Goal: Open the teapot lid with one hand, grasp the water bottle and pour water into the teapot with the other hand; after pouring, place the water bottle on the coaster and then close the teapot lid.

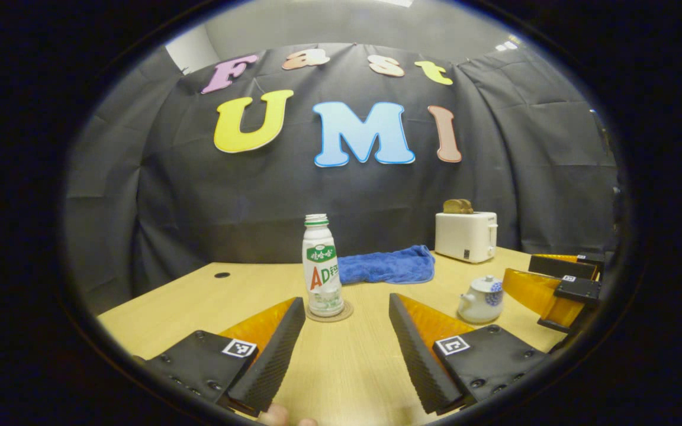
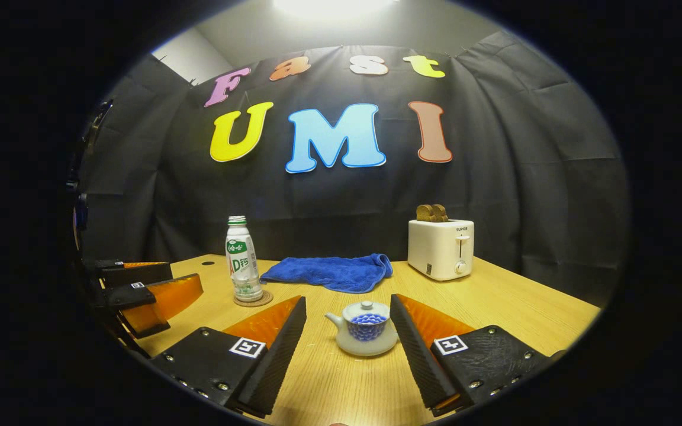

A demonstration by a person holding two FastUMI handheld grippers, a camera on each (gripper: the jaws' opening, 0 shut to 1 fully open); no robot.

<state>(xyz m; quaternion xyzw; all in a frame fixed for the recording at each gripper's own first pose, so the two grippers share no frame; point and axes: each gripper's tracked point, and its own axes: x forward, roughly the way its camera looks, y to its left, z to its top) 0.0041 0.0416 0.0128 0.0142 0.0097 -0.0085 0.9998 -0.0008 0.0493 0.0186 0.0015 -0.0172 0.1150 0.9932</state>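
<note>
Pale wood makes up the desk point(image 2: 512, 307), backed by black cloth, and the teapot point(image 2: 366, 335) sits on it as the landmark for everything else. Its lid point(image 2: 366, 309) is on, topped by a small knob that looks like the only place to take hold. The pot looks like glazed ceramic, so I judge it hard, slippery and breakable; the lid should be light, but a pinch on that knob could skid.

Just short of the teapot, the right gripper point(image 2: 347, 331) has its fingers spread wide to either side of it, touching nothing. Beyond the teapot toward its spout side stands the water bottle point(image 2: 242, 258), upright on the coaster point(image 2: 253, 299). It seems a light plastic bottle, smooth under its label, best taken around the middle; how much it holds is hard to tell.

The left gripper point(image 1: 347, 328) faces that bottle with fingers wide and empty. Behind the teapot lies a blue towel point(image 2: 329, 272), and past it on the handle side a white toaster point(image 2: 441, 248) with bread in its slots. The teapot's handle is hidden from both views.
</note>
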